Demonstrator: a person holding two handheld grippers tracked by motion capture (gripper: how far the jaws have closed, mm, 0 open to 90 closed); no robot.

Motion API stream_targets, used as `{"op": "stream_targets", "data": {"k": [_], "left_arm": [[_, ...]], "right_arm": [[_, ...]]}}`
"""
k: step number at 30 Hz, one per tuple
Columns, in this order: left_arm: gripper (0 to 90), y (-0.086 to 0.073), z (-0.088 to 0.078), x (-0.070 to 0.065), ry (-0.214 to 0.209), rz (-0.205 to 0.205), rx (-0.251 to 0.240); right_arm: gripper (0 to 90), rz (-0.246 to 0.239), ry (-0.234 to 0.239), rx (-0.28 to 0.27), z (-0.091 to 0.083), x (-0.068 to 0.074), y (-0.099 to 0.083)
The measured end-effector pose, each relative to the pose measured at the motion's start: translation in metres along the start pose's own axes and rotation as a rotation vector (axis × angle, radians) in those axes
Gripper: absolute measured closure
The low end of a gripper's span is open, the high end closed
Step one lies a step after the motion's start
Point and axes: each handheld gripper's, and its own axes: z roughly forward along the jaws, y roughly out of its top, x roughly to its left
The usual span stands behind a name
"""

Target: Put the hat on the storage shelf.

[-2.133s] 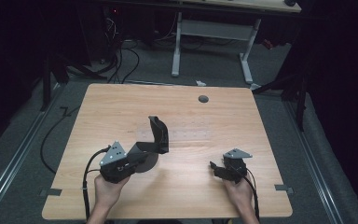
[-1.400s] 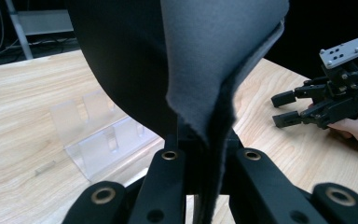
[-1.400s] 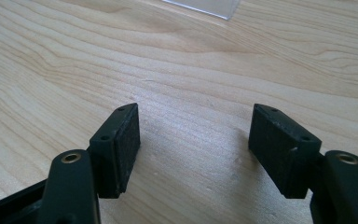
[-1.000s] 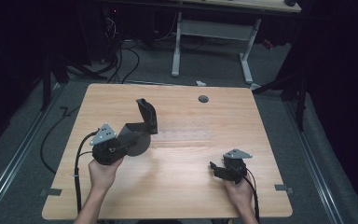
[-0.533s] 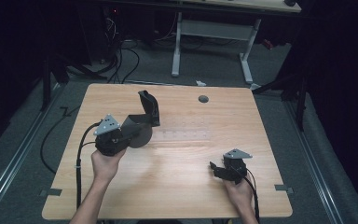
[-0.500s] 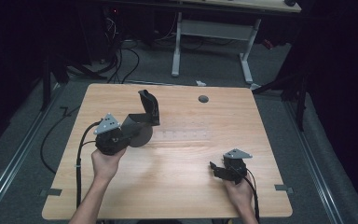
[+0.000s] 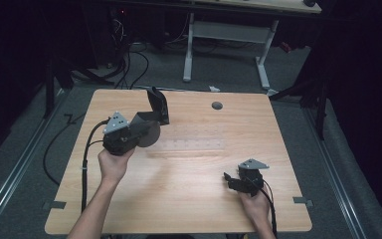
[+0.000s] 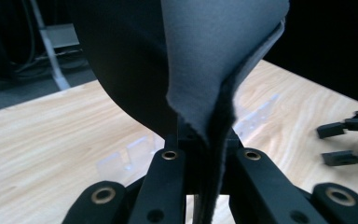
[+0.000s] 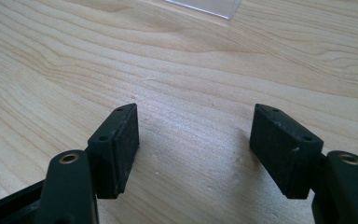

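Note:
A dark grey piece of felt-like fabric (image 7: 155,108) stands up from the left half of the wooden table (image 7: 179,199). My left gripper (image 7: 145,128) is shut on its lower edge. In the left gripper view the fabric (image 8: 205,60) rises folded out of the shut left gripper (image 8: 205,154). My right gripper (image 7: 229,180) rests low at the table's front right, open, with nothing between its fingers. The right gripper view shows bare wood between the pads of the right gripper (image 9: 193,140). The right gripper's jaws also appear at the right edge of the left gripper view.
A clear plastic strip (image 7: 189,145) lies flat across the middle of the table, between the two grippers. A round cable hole (image 7: 217,105) sits near the far edge. Beyond the table stand a white desk frame (image 7: 229,35) and loose cables on the floor.
My left gripper has carried the fabric from the front centre toward the far left part of the table. Over the last half second it barely moved. The right gripper stayed still.

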Motion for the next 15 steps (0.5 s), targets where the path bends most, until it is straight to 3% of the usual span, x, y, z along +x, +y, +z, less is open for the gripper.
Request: {"op": "stream_targets", "data": {"k": [7,15], "left_arm": [[86.0,-0.006,0.012,0.007,0.056,0.030,-0.015],[86.0,-0.009,0.022,0.015,0.091,0.030,-0.013]], "right_arm": [[33.1,-0.001,0.000,0.000,0.000,0.000,0.000],[33.0,0.000,0.000,0.002,0.000,0.000,0.000]]}}
